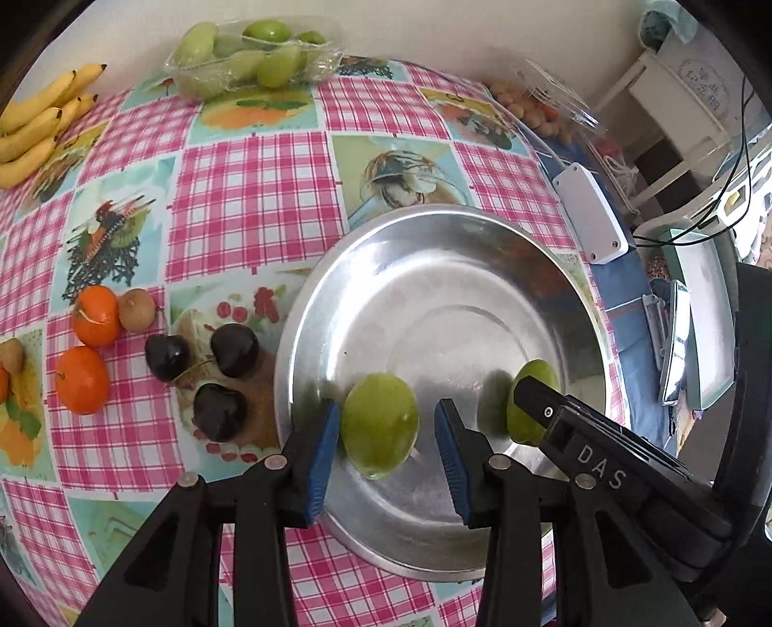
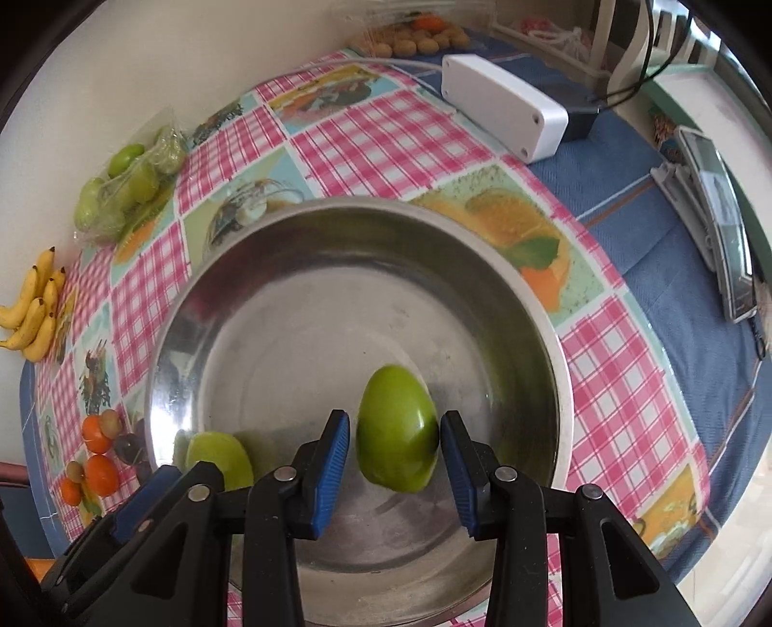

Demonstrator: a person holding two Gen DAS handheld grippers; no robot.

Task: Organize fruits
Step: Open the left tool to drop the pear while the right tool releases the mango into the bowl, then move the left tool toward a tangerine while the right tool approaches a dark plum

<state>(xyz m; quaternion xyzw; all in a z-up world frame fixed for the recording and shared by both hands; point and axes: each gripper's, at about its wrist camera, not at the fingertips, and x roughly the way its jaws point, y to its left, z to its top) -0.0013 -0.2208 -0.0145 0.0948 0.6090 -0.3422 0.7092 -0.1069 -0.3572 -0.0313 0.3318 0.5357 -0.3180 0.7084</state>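
Note:
A steel bowl [image 1: 434,308] [image 2: 313,308] stands on the checked tablecloth. My left gripper [image 1: 388,406] is shut on a green fruit [image 1: 379,427], which hangs just over the bowl's near left side. My right gripper [image 2: 394,417] is shut on a second, longer green fruit [image 2: 398,429] above the bowl's near middle. In the left wrist view that second fruit [image 1: 535,374] shows behind a black finger [image 1: 535,400] of the right gripper. The first fruit [image 2: 219,456] shows in the right wrist view at the bowl's lower left edge. The bowl has nothing else in it.
Left of the bowl lie dark plums [image 1: 234,349], oranges [image 1: 95,316] and a small brown fruit [image 1: 136,309]. Bananas [image 1: 34,125] and a clear pack of green fruits [image 1: 251,53] sit by the wall. A white box [image 2: 502,111] and a tray of small brown fruits [image 2: 420,41] are at the right.

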